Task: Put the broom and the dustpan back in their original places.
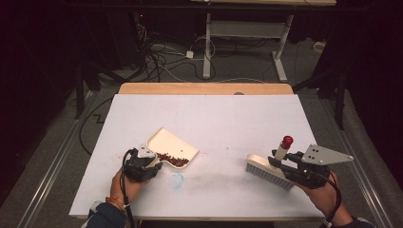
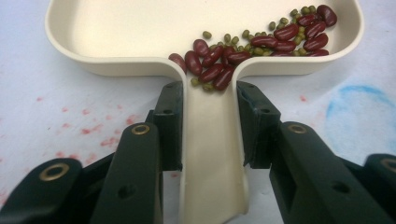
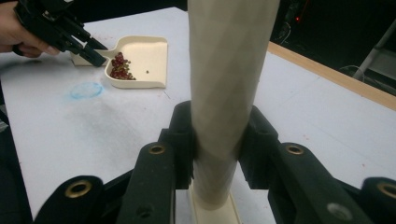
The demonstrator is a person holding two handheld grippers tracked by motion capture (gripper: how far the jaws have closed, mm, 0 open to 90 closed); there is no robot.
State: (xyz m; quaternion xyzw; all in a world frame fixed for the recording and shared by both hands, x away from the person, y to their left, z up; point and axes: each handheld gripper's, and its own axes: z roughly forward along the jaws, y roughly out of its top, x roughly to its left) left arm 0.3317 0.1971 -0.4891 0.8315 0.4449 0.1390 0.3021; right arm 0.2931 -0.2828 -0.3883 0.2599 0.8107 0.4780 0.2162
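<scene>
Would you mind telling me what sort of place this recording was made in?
Probably a lab or workshop, not a home: a white-covered work table, loose cables on the grey floor, and a height-adjustable desk frame behind. The person sweeps beans into a cream plastic dustpan.

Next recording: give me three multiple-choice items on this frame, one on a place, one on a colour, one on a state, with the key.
1. Where do the beans lie?
A. In the dustpan
B. Loose on the table
C. Under the brush

2. What colour is the brush handle's tip?
A. Blue
B. Red
C. Green

3. What is the left gripper doing?
A. Hanging open
B. Clamping the dustpan's handle
C. Clamping the brush

Key: 1 A, the beans sit heaped inside the pan near its handle. 2 B, the high view shows a red cap. 3 B, both jaws press the cream handle's sides.
</scene>
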